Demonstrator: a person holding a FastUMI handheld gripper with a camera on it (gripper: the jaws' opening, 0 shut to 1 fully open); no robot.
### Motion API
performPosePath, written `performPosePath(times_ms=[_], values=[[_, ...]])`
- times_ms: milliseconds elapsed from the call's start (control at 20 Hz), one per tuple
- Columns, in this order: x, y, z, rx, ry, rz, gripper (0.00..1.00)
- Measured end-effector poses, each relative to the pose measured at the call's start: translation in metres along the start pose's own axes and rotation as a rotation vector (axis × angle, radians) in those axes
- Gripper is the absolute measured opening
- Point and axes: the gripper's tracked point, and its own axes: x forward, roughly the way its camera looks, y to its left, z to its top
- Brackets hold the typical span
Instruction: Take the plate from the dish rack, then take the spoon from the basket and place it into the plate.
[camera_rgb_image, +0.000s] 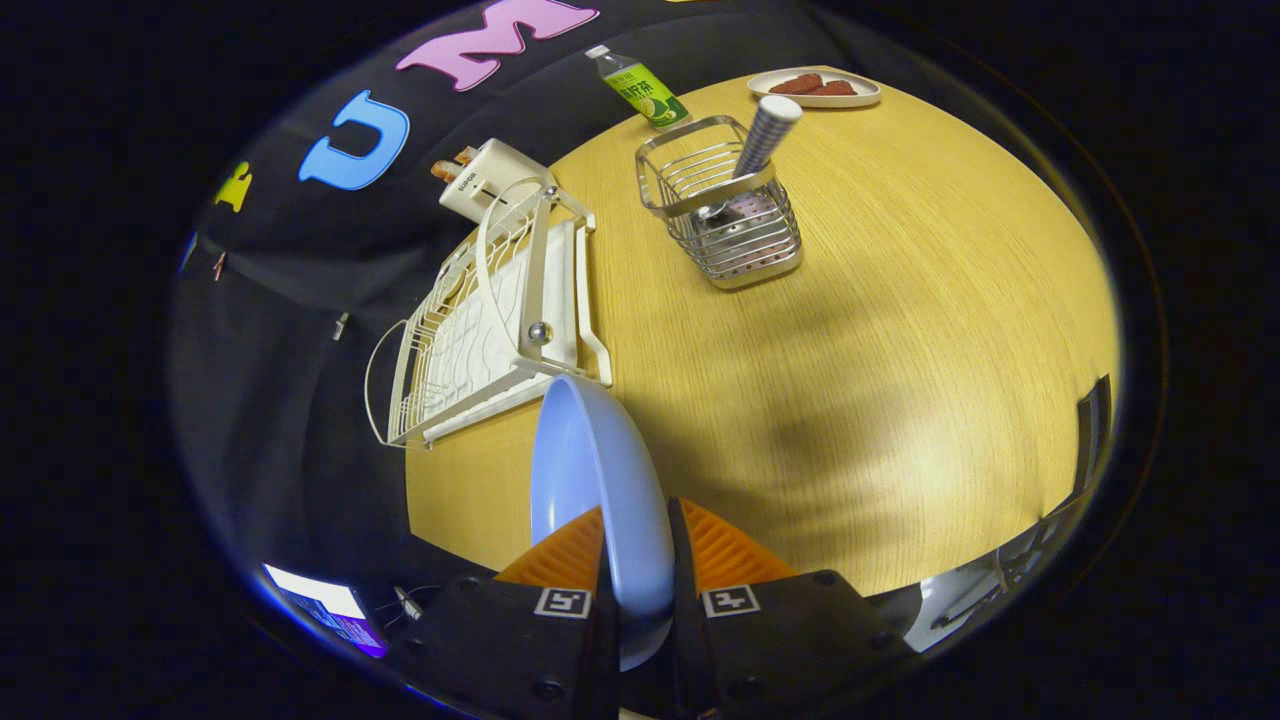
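The dish rack (490, 320) stands at the table's (900, 350) left edge, just ahead of the fingers and to their left, with nothing showing in its slots. The plate (595, 480) is out of it: the gripper (637, 560) has it edge-on, both fingers closed on its rim, one to each face, so the plate stands upright between them and reaches forward until its far rim sits close by the rack's near corner. It hangs above the table rather than resting on it (a soft shadow lies on the wood to the right).

Further right and well beyond the fingers stands the wire basket (722, 210), near the table's far edge. The spoon (762, 138) rests inside it, bowl down and handle up, its long axis leaning away to the right.

The relation that matters is this: bare table lies just ahead and to the right of the held plate, between the fingers and the basket. By the look of things the plate wants tipping flat and setting there, short of the basket, before the fingers can go for the spoon's handle.
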Motion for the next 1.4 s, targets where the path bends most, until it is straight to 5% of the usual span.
performPosePath(times_ms=[250, 800, 1150, 1400], values=[[0.006, -0.017, 0.014, 0.048, -0.022, 0.020, 0.27], [0.006, -0.080, 0.030, -0.061, -0.058, -0.252, 0.53], [-0.026, -0.058, 0.051, -0.131, -0.147, -0.227, 0.62], [-0.068, 0.007, 0.096, -0.278, -0.313, -0.109, 0.62]])
